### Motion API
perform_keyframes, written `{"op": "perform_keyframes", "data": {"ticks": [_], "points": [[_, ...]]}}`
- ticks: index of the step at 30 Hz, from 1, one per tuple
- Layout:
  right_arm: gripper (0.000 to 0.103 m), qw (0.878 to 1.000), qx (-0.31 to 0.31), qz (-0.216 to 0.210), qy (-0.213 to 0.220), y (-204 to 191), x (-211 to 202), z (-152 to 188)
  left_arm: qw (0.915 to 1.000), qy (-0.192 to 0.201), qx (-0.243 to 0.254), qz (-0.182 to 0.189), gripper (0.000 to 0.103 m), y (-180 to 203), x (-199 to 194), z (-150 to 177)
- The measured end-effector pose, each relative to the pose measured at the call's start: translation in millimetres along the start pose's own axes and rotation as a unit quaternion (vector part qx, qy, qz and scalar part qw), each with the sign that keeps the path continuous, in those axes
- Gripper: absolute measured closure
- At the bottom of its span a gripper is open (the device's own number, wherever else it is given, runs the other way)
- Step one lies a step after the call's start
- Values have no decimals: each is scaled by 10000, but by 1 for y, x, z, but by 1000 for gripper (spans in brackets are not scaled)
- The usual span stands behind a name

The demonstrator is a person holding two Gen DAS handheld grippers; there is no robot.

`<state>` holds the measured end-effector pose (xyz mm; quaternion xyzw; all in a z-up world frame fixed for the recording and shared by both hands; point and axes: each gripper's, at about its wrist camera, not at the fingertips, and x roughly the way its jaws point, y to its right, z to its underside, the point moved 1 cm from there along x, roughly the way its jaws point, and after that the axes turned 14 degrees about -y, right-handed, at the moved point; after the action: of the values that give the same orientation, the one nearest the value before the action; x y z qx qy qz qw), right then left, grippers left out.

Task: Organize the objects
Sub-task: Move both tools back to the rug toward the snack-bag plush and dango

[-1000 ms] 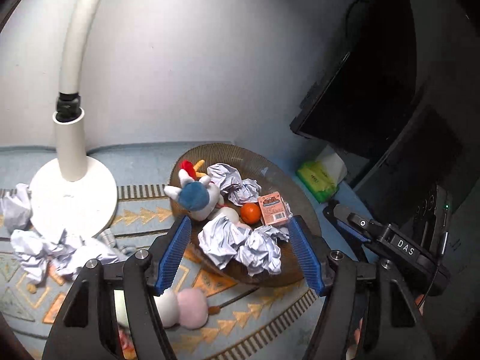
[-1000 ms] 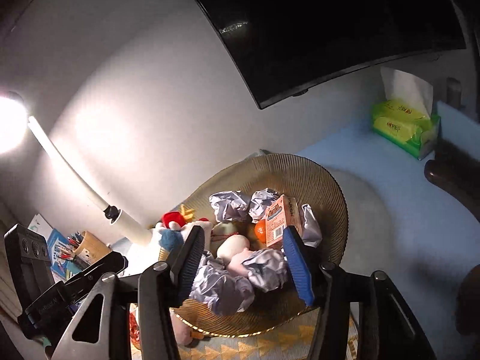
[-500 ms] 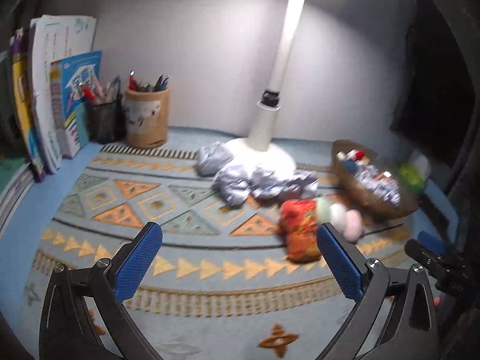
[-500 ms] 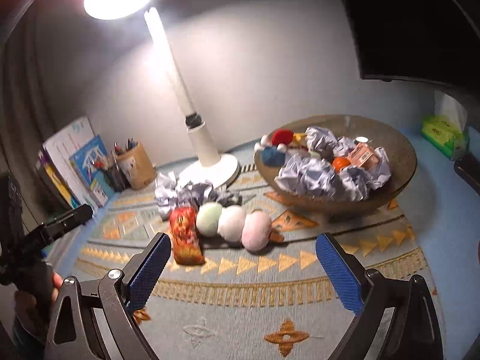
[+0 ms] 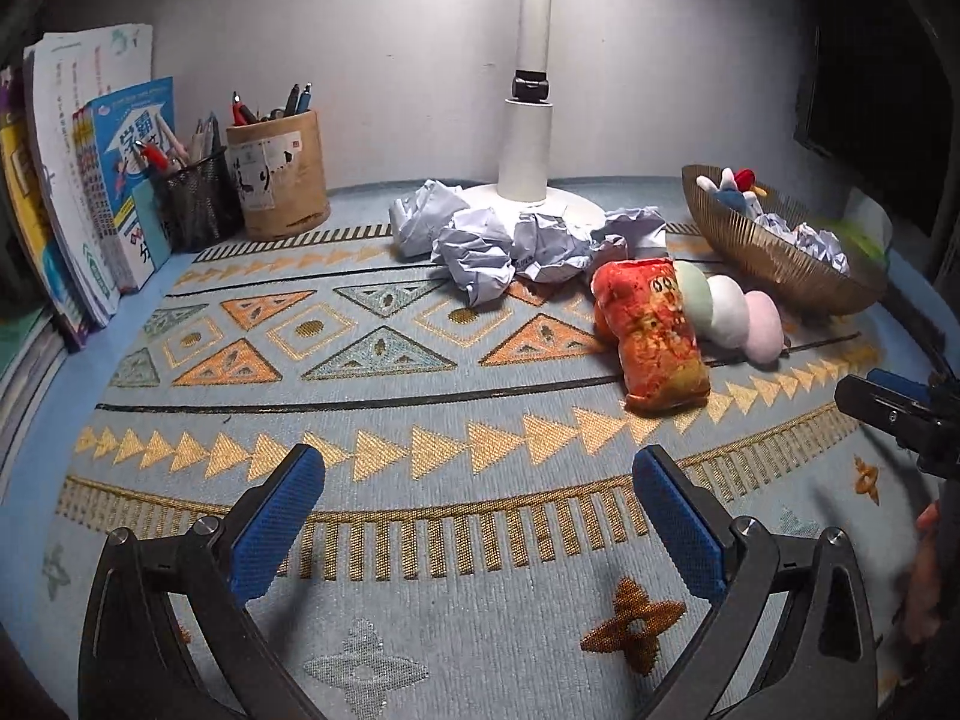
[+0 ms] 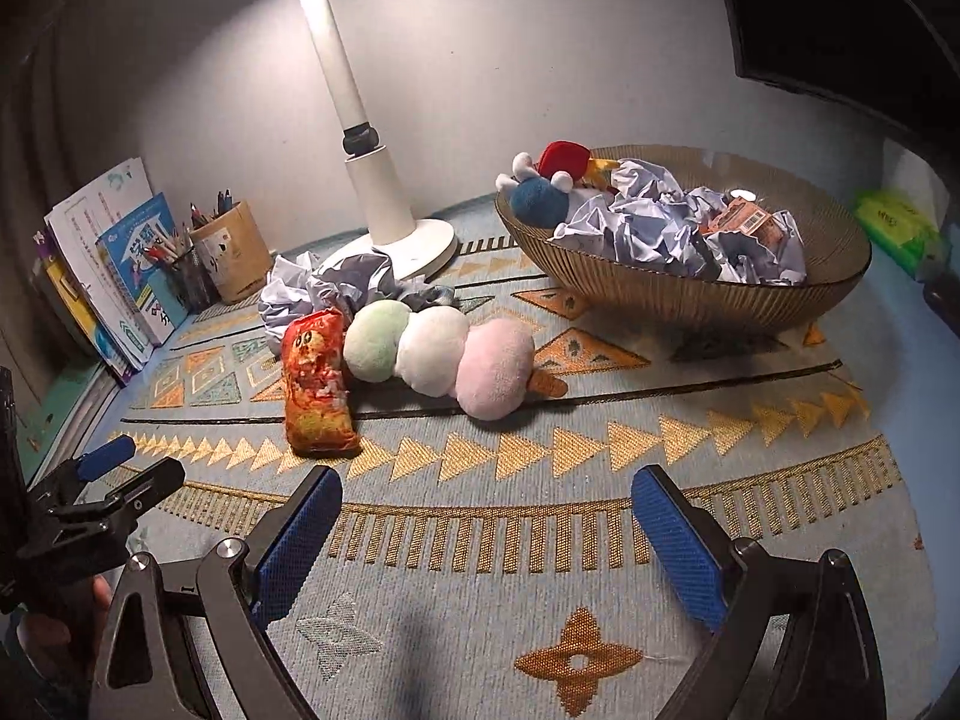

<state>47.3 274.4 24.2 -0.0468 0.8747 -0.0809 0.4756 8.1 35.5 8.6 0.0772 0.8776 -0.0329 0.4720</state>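
Observation:
A ribbed brown bowl at the right back holds crumpled papers, a small orange box and a blue-and-red plush toy. On the patterned mat lie an orange snack bag, a three-ball plush skewer and loose crumpled papers by the lamp base. My left gripper and my right gripper are both open and empty, low over the mat's front, well short of these things.
A white lamp stands at the back middle. Two pen holders and upright books line the left back. A green tissue pack and a dark monitor are at the right.
Both grippers have pulled back from over the bowl to the mat's front edge. The view settled from half a second ago. Nothing was picked up.

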Motion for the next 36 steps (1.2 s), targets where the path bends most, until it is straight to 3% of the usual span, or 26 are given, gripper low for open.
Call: {"op": "perform_keyframes", "data": {"ticks": [2,5,6,12,14,15,17,19,22,27,29,31,32,36], "points": [[6,9999,-91,22,-113,-1,2,-1,9999,-95,120,74,1,8,2,-3],[6,10000,-77,-26,-16,1,-1,0,9940,-504,222,941,1,28,8,-16],[6,10000,-52,-36,-17,2,-1,-1,9922,-584,252,1075,1,37,12,-23],[10,9997,-133,-143,-172,0,3,-3,9910,-835,3,1045,2,67,50,-60],[11,9986,-56,-110,-522,2,11,-8,9900,-943,16,1051,19,72,62,-65],[16,9967,-29,-116,-807,4,17,-13,9890,-1010,30,1080,40,73,66,-66],[26,9927,-60,-261,-1175,4,22,-27,9905,-874,38,1065,53,71,67,-64],[26,9936,-292,-248,-1062,-3,21,-44,9863,-902,-78,1378,67,63,66,-63],[26,9935,-762,234,-817,-22,33,-66,9882,-784,-208,1297,67,51,61,-59],[28,9915,-693,401,-1029,-32,70,-80,9914,-479,-436,1139,67,32,51,-54],[28,9912,-694,3,-1127,-37,65,-75,9896,-355,-618,1250,67,22,47,-53],[28,9835,-592,-1047,-1354,-38,53,-67,9883,-400,-754,1264,67,15,50,-54],[28,9811,-552,-1242,-1374,-36,47,-63,9870,-469,-805,1311,67,13,52,-54],[28,9914,-893,-212,-936,-31,33,-63,9848,-567,-804,1432,64,11,56,-55]]}}
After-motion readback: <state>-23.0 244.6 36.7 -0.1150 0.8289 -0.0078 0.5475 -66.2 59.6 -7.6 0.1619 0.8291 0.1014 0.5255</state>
